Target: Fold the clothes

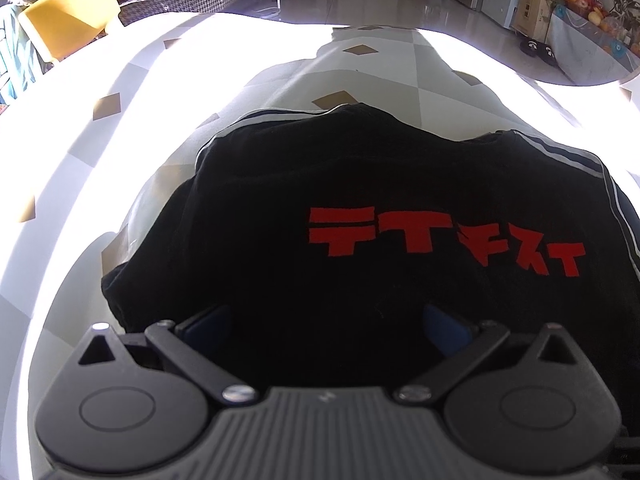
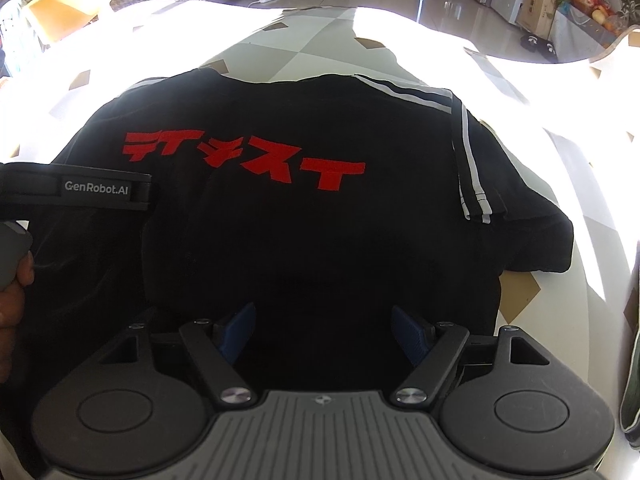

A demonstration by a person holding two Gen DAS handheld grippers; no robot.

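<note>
Black T-shirt (image 2: 320, 232) with red lettering (image 2: 244, 160) lies spread on tablecloth (image 1: 100, 152), sleeve (image 2: 520, 220) out at 3 o'clock. No fold visible; I judge folding unstarted. Left gripper (image 1: 326, 324), right gripper (image 2: 323, 330): fingers wide, nothing held, over near hem.

Sunlight is washing out the tablecloth (image 1: 120, 60) toward 10 o'clock; the left gripper (image 2: 76, 192) is running off frame at 9 o'clock.
</note>
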